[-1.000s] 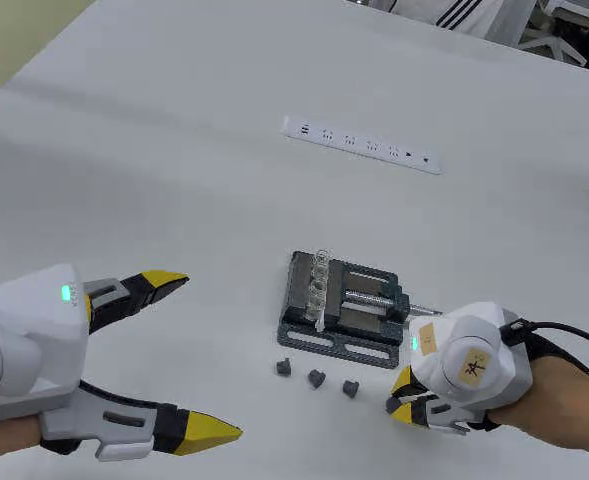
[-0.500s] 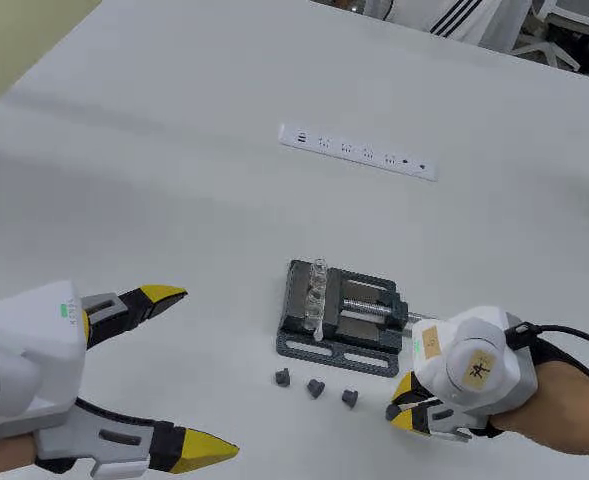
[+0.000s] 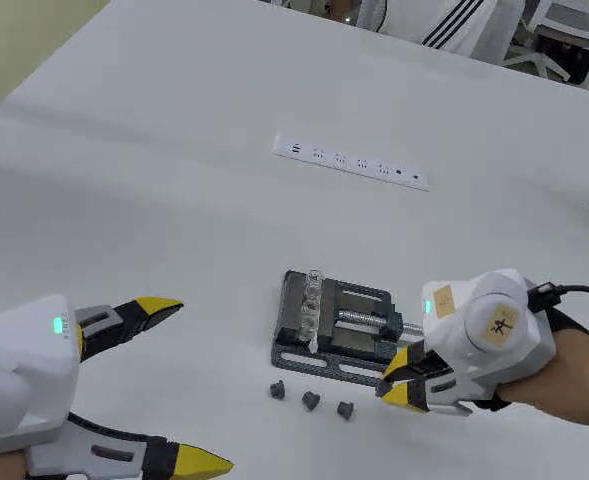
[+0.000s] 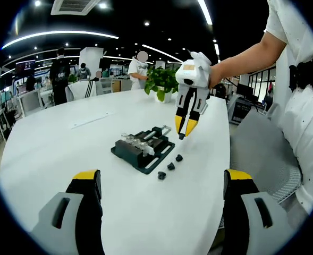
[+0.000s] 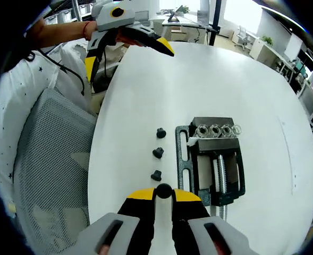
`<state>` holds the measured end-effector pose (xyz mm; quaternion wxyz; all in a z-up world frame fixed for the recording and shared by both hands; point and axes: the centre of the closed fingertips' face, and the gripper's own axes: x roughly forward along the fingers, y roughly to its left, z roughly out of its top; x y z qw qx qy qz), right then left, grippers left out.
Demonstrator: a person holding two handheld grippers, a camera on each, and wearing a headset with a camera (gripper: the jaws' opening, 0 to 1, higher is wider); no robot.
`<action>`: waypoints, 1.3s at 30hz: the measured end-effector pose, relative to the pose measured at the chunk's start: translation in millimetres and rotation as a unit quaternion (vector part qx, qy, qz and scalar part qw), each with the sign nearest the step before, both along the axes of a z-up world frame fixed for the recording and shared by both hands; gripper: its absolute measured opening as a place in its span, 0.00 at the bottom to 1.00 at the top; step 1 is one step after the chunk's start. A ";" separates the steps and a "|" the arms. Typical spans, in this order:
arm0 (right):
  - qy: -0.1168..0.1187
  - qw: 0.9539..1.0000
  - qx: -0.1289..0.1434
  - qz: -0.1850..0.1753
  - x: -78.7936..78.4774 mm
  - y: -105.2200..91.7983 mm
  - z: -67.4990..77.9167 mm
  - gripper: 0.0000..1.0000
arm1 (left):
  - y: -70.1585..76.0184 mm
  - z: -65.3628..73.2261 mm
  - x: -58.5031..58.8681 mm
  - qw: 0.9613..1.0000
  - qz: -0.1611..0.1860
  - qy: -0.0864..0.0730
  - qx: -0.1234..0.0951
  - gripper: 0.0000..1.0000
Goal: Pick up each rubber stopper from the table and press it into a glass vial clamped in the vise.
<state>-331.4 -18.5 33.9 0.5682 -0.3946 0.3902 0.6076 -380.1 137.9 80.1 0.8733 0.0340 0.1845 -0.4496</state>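
Note:
A dark vise (image 3: 346, 327) stands mid-table with a row of several clear glass vials (image 3: 311, 300) clamped upright in it; the right gripper view looks down on the vise (image 5: 220, 164) and the open vial mouths (image 5: 216, 129). Three dark rubber stoppers (image 3: 311, 401) lie in a line in front of the vise (image 5: 157, 152). My right gripper (image 5: 163, 197) is shut on a rubber stopper (image 5: 163, 190) and hovers just right of the vise's front corner (image 3: 394, 383). My left gripper (image 3: 189, 385) stands wide open at the near left, holding nothing (image 4: 162, 180).
A white power strip (image 3: 351, 163) lies farther back on the white table (image 3: 174, 150). A mesh chair (image 5: 50, 159) stands at the table's near edge. A potted plant (image 4: 161, 82) sits at the table's right end, and people stand in the background.
My right gripper has lifted and moved slightly toward the vise, still shut on its stopper. The head camera has shifted. The three loose stoppers have not moved.

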 end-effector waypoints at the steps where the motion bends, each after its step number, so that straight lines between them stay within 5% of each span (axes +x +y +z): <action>1: -0.001 1.000 0.006 -0.001 4.2 4.1 4.0 0.06 | -0.2 -0.2 -0.1 1.000 0.000 0.000 0.000 0.95; 20: -0.020 0.999 0.032 0.008 68.4 58.6 37.2 0.06 | 3.3 -2.1 3.2 1.000 0.002 0.002 0.000 0.95; 39: -0.027 0.999 0.032 -0.002 111.9 84.4 20.7 0.06 | 6.4 -1.9 12.3 1.000 0.013 0.002 -0.010 0.95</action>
